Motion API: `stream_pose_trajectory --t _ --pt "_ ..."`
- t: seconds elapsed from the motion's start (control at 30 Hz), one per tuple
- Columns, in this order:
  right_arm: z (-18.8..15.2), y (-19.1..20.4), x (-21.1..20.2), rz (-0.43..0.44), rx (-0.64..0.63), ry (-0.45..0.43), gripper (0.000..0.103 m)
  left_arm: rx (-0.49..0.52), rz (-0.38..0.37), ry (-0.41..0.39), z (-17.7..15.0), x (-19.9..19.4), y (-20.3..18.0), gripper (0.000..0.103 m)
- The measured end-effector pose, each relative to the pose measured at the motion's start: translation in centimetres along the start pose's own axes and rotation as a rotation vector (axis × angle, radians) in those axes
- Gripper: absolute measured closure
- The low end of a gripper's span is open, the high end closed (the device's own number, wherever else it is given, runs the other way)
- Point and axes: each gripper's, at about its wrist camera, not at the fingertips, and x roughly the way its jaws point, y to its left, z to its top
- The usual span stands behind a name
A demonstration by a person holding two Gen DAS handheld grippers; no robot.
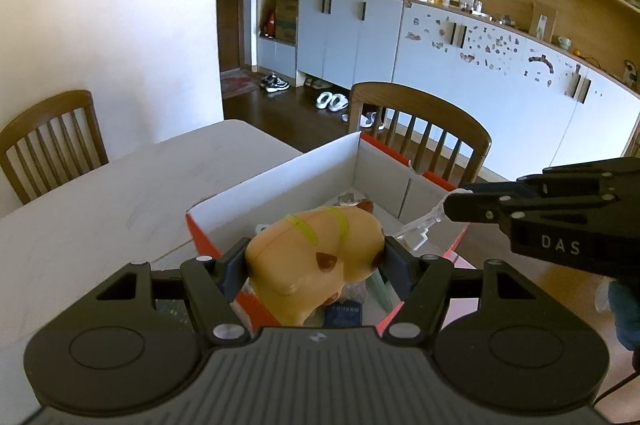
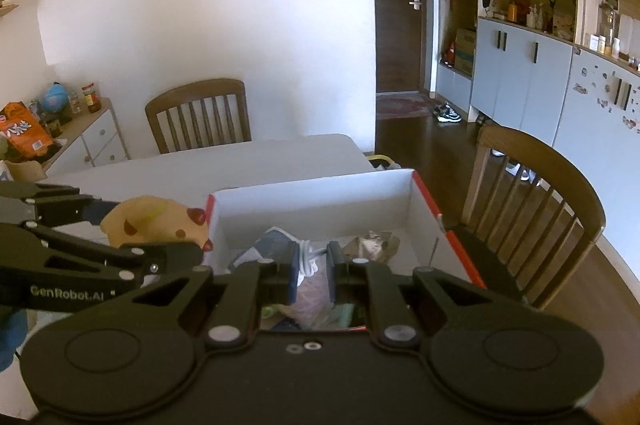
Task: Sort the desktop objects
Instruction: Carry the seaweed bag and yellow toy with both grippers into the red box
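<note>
Left gripper (image 1: 316, 257) clamps yellow toy (image 1: 316, 249) — over box (image 1: 280, 181).

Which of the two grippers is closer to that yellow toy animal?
Left. The left gripper is clamped around the yellow toy, holding it above the box. The right gripper is off to its side, apart from the toy, pinching a clear plastic piece.

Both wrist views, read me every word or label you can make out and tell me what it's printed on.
"DAS" on the side of the right gripper, in the left wrist view.
"GenRobot.AI" on the side of the left gripper, in the right wrist view.
Orange snack bag on the side cabinet: print too blurred to read.
Items inside the box: labels too small to read.
</note>
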Motion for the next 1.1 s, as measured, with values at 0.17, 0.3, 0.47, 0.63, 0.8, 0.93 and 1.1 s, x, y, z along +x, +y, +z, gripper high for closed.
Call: stream_pose_trajectory --t 0.17,0.3,0.47,0.63,0.8,0.93,1.1 --pt "-0.1 -1.6 0.8 -0.017 0.001 0.014 0.090 0.017 0.001 0.007 1.3 2.2 -0.4 0.035" --pt "-0.2 -3.0 1.9 -0.016 0.014 0.038 0.090 0.026 -0.010 0.028 2.2 4.3 -0.6 0.035" --pt "-0.3 -4.5 3.3 -0.013 0.015 0.068 0.090 0.023 -0.025 0.066 3.2 7.3 -0.6 0.035" --pt "-0.2 -5.6 4.8 0.000 0.021 0.103 0.090 0.029 -0.031 0.109 3.9 10.4 -0.6 0.035" --pt "-0.4 -5.9 6.1 0.023 0.009 0.138 0.090 0.028 -0.027 0.158 4.3 13.2 0.1 0.035" --pt "-0.5 -6.2 7.1 0.047 -0.004 0.172 0.090 0.020 -0.025 0.197 4.6 15.4 0.6 0.035" --pt "-0.7 -6.2 7.8 0.075 -0.018 0.202 0.090 0.033 -0.018 0.233 4.8 17.7 0.7 0.035"
